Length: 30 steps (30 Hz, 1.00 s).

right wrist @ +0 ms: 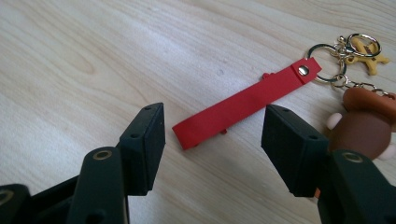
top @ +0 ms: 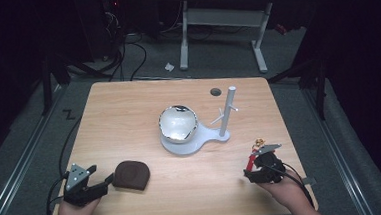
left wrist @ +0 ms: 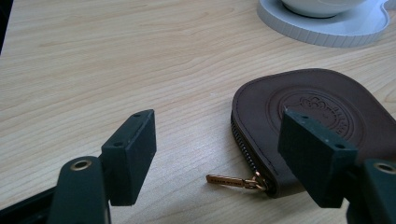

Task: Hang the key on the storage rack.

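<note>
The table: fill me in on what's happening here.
A person works at a wooden table with a tool in each hand. The left tool is open beside a brown leather zip pouch, its zipper pull lying between the jaws, untouched. The right tool is open over a keychain's red strap, which lies flat on the table and is not gripped. A bear charm hangs off its rings. Farther back, a white stand holds a shiny bowl.

The high view looks forward and down from above the person's side, taking in the whole bench [top: 128, 106]. Each gripper view rides low and close over the wood, looking along its own jaws. The left one shares the brown pouch [left wrist: 322, 107] (zip toward camera) with the high view [top: 131, 174]; the right one shares the red strap [right wrist: 245, 103].
</note>
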Each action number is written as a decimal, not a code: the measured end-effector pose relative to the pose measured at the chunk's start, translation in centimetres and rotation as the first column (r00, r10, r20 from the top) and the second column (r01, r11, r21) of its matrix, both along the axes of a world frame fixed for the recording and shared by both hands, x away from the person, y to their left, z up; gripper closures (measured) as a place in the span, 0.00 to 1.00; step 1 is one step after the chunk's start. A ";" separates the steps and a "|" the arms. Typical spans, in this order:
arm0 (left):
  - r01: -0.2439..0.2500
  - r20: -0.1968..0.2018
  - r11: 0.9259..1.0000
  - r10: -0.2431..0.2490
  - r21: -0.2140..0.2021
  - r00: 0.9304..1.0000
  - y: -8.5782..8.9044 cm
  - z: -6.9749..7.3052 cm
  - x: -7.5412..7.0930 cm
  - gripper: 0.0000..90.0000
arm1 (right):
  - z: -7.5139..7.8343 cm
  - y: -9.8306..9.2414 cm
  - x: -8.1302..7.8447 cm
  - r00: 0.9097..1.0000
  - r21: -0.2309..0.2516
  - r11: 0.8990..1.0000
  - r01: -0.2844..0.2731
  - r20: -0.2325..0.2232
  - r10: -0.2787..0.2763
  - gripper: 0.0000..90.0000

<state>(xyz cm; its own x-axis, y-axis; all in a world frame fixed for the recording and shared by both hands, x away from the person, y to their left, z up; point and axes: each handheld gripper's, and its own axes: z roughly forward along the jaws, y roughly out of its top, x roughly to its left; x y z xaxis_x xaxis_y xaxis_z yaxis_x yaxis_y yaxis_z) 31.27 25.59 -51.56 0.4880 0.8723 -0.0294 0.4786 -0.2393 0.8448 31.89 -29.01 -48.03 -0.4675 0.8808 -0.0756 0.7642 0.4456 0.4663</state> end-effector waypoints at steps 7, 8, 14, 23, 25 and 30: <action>-0.007 -0.006 1.000 0.007 0.004 1.000 -0.3 0.0 0.4 0.32 | 0.7 0.2 0.4 0.996 -0.024 0.999 -0.043 -0.074 0.041 0.43; -0.008 -0.006 1.000 0.008 0.000 1.000 -0.3 0.0 0.4 0.32 | 0.7 0.4 0.4 0.995 -0.031 0.998 -0.049 -0.085 0.046 0.43; -0.015 -0.011 1.000 0.015 -0.009 1.000 -0.1 0.0 0.7 0.32 | 1.1 0.9 0.6 0.988 -0.068 0.994 -0.091 -0.129 0.081 0.42; -0.005 -0.017 1.000 0.005 -0.023 1.000 0.0 0.0 1.0 0.32 | 1.1 0.3 1.5 0.969 -0.117 0.989 -0.086 -0.243 0.055 0.40; -0.005 -0.015 1.000 0.004 -0.021 1.000 0.0 0.0 1.1 0.32 | 1.1 0.2 1.6 0.969 -0.120 0.989 -0.086 -0.242 0.054 0.40; 0.006 -0.019 1.000 -0.007 -0.023 1.000 -0.3 -0.1 1.2 0.32 | 1.7 -1.2 1.6 0.971 -0.133 0.990 -0.053 -0.237 0.020 0.40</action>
<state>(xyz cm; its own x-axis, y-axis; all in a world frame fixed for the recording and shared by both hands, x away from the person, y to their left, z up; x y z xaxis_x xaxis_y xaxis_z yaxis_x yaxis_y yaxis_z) 32.46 25.29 -51.63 0.4928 0.8682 -0.0583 0.4931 -0.2235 0.8408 33.52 -30.20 -46.32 -0.5179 0.8517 -0.0794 0.8269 0.5223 0.2085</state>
